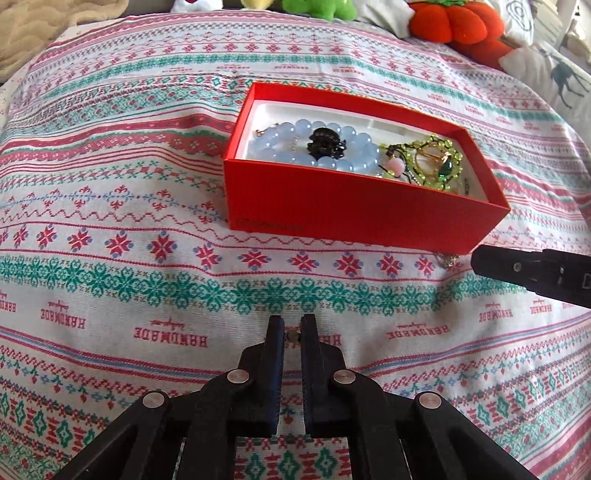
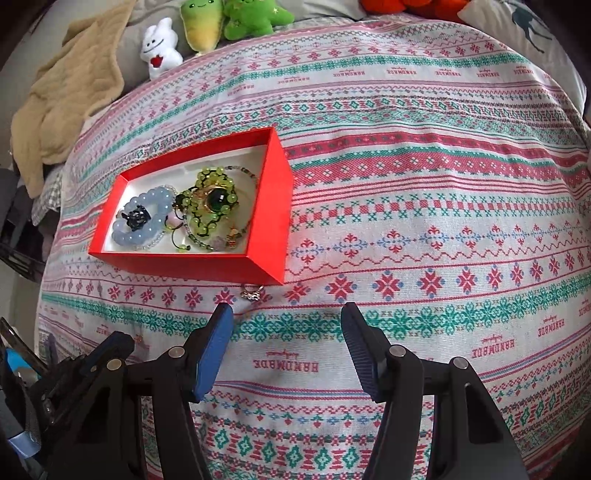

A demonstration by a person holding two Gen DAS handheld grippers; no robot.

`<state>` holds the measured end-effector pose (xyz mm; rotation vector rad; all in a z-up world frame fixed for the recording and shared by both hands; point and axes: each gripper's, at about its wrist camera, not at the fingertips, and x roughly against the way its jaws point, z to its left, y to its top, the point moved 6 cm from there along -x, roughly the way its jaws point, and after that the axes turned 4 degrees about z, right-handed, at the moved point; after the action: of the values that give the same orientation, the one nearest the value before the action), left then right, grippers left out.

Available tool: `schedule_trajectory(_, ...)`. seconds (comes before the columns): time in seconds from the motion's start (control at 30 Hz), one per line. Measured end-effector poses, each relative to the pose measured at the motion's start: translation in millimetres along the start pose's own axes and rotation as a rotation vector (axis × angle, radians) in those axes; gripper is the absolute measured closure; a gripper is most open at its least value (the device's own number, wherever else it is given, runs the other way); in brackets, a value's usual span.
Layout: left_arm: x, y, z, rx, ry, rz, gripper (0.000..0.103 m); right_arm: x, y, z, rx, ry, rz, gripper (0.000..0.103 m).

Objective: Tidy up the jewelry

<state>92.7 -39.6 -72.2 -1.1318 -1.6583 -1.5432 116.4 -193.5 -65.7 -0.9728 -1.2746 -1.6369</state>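
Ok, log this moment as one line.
left gripper: shut on small item | right gripper: open, empty | red box: holds bracelets | ring: on cloth beside box

A bed spread with a white woven cloth (image 2: 406, 206) banded in red and teal snowflake patterns carries an open red cardboard box (image 2: 266, 221). Just beside the box's near corner a small silver ring (image 2: 252, 293) lies on the cloth. Well beyond the box, at the cloth's far edge, sit green (image 2: 251, 18), white (image 2: 159, 46) and orange plush toys (image 1: 458, 26) and a crumpled beige blanket (image 2: 70, 96).
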Motion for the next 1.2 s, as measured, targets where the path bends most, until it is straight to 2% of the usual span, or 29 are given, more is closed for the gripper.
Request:
schedule_trajectory(0.07, 2, -1, 5, 0.005, 0.0, 0.0, 0.1, -5, 2, 10, 0.004, 0.009, 0.008, 0.055)
schedule_trajectory(0.23, 3, -2, 12, 0.02, -0.009, 0.01, 0.1, -26, 7, 24, -0.023, 0.021, 0.04, 0.065)
schedule_trajectory(0.4, 1, -1, 14, 0.026, -0.019, 0.017, 0.1, -35, 14, 26, -0.029, -0.016, 0.028, 0.072)
schedule_trajectory(0.53, -2, -1, 15, 0.032, -0.022, 0.025, 0.1, -40, 19, 27, -0.021, -0.05, 0.023, 0.088)
schedule_trajectory(1.0, -2, 1, 15, 0.023, -0.015, 0.029, 0.1, -16, 4, 2, -0.064, 0.005, 0.06, 0.089)
schedule_trajectory(1.2, 7, 2, 14, 0.028, -0.015, 0.013, 0.1, 7, 1, -14, -0.103, 0.038, 0.039, 0.089)
